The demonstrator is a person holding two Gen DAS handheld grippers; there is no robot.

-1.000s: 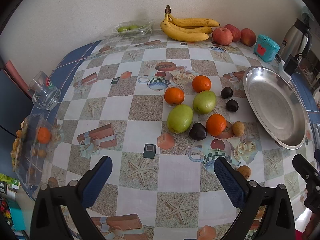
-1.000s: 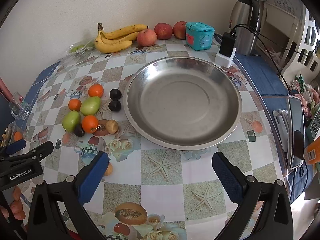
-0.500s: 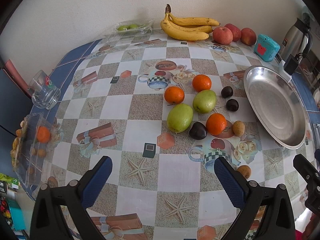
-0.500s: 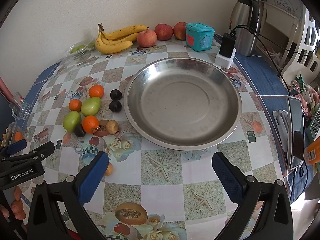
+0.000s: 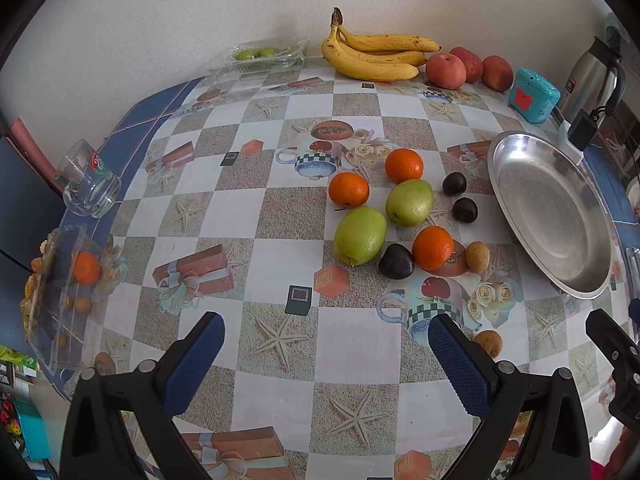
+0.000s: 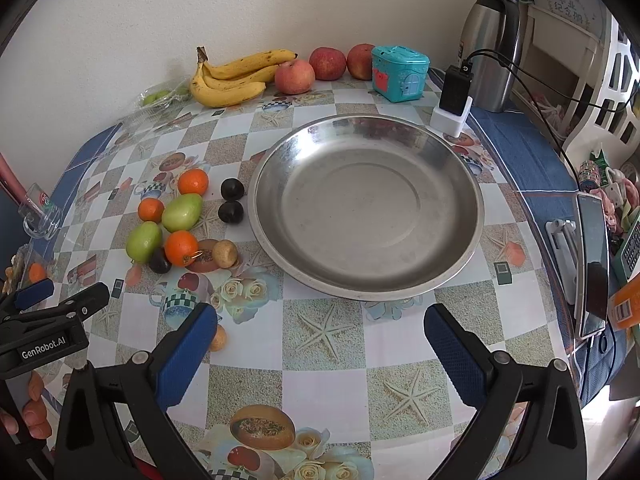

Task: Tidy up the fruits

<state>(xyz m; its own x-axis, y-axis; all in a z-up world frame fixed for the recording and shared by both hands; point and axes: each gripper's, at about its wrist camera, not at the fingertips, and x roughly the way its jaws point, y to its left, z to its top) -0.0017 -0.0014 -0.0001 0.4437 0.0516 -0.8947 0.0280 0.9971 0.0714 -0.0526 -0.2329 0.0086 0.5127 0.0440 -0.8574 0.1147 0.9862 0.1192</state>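
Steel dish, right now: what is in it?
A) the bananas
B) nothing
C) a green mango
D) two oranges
B: the steel dish shows only bare metal, while the oranges and the other loose fruit lie on the table to its left.

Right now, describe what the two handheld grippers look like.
Left gripper and right gripper match: black plastic frames with silver screws and two blue, finely textured finger pads. The right wrist view shows white "GenRobot.AI" lettering on the left one's side. No cables or sleeves visible.

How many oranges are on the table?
4: three in the loose cluster beside the metal dish, one inside the clear plastic box at the table's left edge. Others could be hidden there.
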